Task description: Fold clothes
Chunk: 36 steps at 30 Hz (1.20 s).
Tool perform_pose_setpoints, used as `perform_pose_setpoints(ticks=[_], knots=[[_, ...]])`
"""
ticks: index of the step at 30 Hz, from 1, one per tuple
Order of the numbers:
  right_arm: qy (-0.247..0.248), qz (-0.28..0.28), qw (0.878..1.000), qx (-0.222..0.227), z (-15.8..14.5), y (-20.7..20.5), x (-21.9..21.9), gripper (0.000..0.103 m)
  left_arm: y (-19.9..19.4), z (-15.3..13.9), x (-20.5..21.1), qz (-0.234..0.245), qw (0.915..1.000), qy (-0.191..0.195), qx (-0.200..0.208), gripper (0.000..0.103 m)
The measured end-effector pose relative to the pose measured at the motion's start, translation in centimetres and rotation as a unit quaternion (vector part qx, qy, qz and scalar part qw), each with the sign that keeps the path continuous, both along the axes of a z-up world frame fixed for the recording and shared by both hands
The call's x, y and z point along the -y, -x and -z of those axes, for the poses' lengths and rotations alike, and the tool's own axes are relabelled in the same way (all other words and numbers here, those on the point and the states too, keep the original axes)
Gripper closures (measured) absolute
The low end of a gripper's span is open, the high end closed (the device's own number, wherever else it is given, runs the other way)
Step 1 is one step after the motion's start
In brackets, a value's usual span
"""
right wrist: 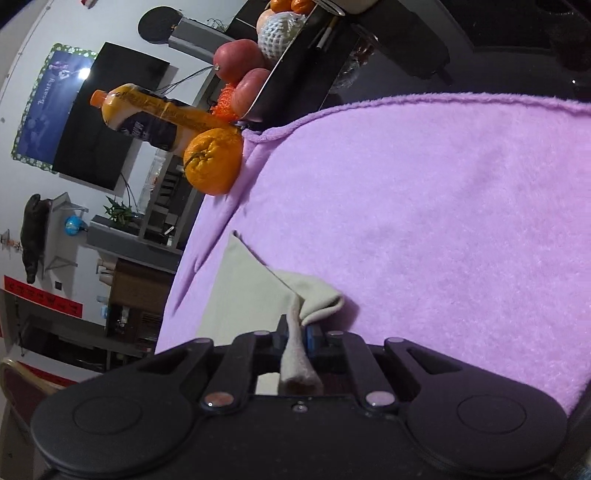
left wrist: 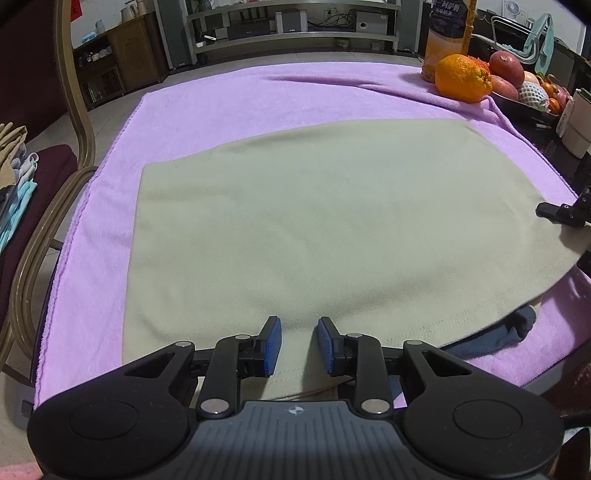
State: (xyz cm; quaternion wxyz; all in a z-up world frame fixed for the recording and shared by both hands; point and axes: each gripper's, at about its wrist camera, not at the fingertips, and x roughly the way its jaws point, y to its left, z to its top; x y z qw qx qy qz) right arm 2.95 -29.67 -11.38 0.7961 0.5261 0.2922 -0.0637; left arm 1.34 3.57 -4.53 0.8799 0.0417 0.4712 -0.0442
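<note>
A beige garment (left wrist: 314, 221) lies spread flat on a purple towel (left wrist: 221, 110) that covers the table. My left gripper (left wrist: 298, 328) hovers at the garment's near hem. Its blue pads (left wrist: 272, 343) stand apart with the cloth beneath them and nothing pinched. In the right wrist view my right gripper (right wrist: 295, 334) is shut on a bunched corner of the beige garment (right wrist: 314, 295), and a strip of cloth runs back between its jaws. The left wrist view shows that gripper's black fingers (left wrist: 554, 210) at the garment's right edge.
An orange (left wrist: 463, 77), a juice bottle (left wrist: 447, 33), a fruit tray (left wrist: 524, 105) and a white cup (left wrist: 574, 129) crowd the far right corner. A dark blue cloth (left wrist: 517, 325) pokes out under the hem. On the left, a chair (left wrist: 79, 122) holds stacked clothes (left wrist: 14, 192).
</note>
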Motion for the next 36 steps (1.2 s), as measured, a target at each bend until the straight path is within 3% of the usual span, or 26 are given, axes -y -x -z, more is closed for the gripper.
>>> perform_pose_setpoints(ticks=[4,7,9,12,15,17,20,25,28,29,31,34,36], knots=[[0.088,-0.019,0.996,-0.011,-2.5,-0.3,-1.7,0.096,1.8,-2.1,-4.2,-0.057,0.9967,0.054,0.021,0.079],[0.155,-0.025,0.987,-0.027,-3.8,-0.9,-3.3,0.096,1.8,-1.5,-6.9,-0.115,0.9927,0.039,0.005,0.085],[0.191,-0.026,0.980,-0.039,-4.3,-1.2,-4.3,0.096,1.0,0.2,-7.4,-0.119,0.9924,0.009,-0.032,0.089],[0.231,-0.029,0.972,-0.042,-5.4,-1.4,-5.8,0.097,1.2,0.2,-6.8,-0.095,0.9948,-0.019,-0.029,0.089],[0.270,-0.043,0.962,-0.013,-7.8,-1.1,-7.9,0.097,1.6,-0.5,-6.8,-0.079,0.9958,-0.030,-0.034,0.087],[0.313,-0.071,0.947,0.023,-10.0,-0.9,-10.5,0.097,2.7,-2.0,-7.7,-0.074,0.9968,-0.025,-0.017,0.084],[0.393,-0.127,0.907,0.087,-12.8,-0.4,-15.9,0.097,4.7,-4.4,-9.5,-0.071,0.9973,-0.010,0.014,0.080],[0.496,-0.245,0.810,0.196,-14.0,1.1,-27.1,0.097,6.4,-5.3,-14.2,-0.134,0.9900,0.021,0.039,0.081],[0.526,-0.325,0.751,0.232,-11.9,2.1,-33.1,0.097,6.1,-4.6,-16.2,-0.178,0.9825,0.046,0.029,0.083],[0.537,-0.355,0.729,0.233,-10.7,2.3,-34.7,0.097,6.0,-4.4,-16.6,-0.187,0.9807,0.050,0.027,0.083],[0.552,-0.407,0.696,0.216,-8.3,2.4,-36.8,0.097,5.8,-4.2,-16.9,-0.195,0.9792,0.052,0.024,0.083],[0.557,-0.450,0.674,0.179,-5.8,2.8,-38.4,0.097,5.8,-4.2,-16.9,-0.198,0.9781,0.059,0.025,0.083],[0.554,-0.450,0.678,0.178,-5.9,2.9,-38.3,0.097,5.8,-4.1,-16.9,-0.200,0.9773,0.064,0.025,0.083]])
